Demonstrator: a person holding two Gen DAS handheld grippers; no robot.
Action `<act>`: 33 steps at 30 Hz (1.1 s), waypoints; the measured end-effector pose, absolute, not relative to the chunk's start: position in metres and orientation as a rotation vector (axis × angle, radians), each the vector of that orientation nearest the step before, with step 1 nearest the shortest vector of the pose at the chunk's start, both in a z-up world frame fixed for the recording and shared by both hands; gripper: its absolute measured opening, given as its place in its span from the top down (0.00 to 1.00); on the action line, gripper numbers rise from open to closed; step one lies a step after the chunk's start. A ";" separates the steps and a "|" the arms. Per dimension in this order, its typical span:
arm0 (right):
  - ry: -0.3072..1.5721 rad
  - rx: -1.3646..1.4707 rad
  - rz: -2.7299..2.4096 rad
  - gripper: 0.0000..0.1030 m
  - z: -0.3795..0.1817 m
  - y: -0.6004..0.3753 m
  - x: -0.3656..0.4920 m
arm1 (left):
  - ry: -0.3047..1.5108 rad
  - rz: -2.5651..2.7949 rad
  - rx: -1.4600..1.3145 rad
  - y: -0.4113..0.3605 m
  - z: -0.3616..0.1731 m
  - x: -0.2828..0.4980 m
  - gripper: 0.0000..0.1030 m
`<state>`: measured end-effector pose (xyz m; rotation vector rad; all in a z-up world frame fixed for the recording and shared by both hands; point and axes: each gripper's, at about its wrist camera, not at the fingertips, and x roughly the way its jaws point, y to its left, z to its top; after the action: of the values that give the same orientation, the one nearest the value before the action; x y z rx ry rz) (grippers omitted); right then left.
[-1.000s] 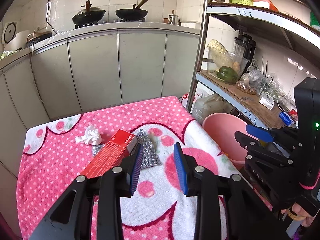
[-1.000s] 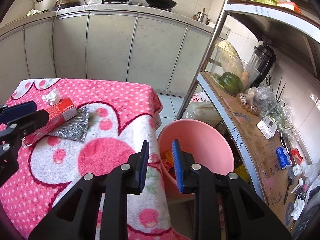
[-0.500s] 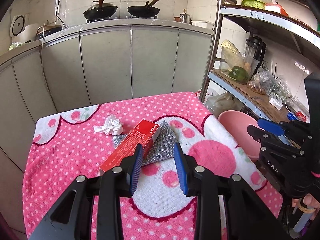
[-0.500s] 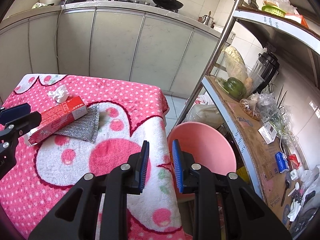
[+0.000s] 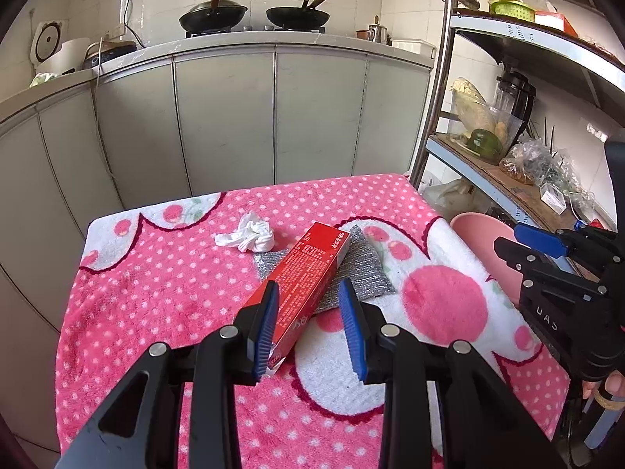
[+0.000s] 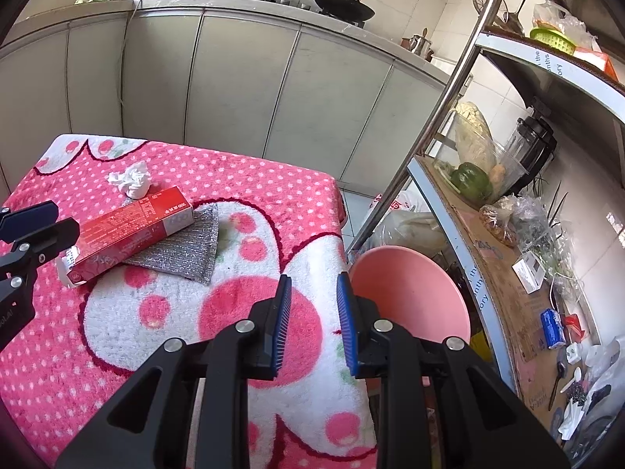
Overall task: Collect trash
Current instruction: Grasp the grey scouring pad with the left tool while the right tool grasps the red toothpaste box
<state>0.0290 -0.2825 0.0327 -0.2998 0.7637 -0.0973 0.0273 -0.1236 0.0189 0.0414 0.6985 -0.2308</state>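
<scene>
Left wrist view: I see my left gripper point(image 5: 312, 308) above the pink dotted cloth point(image 5: 156, 293), its jaws apart and holding nothing. The red box point(image 5: 308, 273) lies in front of them, resting partly on the silver scouring pad point(image 5: 359, 265). The crumpled white tissue point(image 5: 248, 234) lies just beside the box's far end. My right gripper point(image 6: 312, 312) also has its jaws apart and empty, near the pink bin point(image 6: 410, 293) beside the table.
</scene>
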 end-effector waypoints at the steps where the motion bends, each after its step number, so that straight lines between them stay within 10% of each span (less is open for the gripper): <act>1: 0.764 -0.303 -0.094 0.77 0.032 -0.280 0.030 | 0.699 -0.228 0.040 -0.122 0.019 0.027 0.70; 33: 0.841 -0.357 0.004 0.77 0.005 -0.233 0.054 | 0.803 -0.256 0.194 -0.100 -0.019 0.070 0.69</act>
<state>0.0541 -0.2334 0.0049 -0.3569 0.8412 0.0039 0.0699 -0.1001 -0.0186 0.1943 0.8033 -0.2557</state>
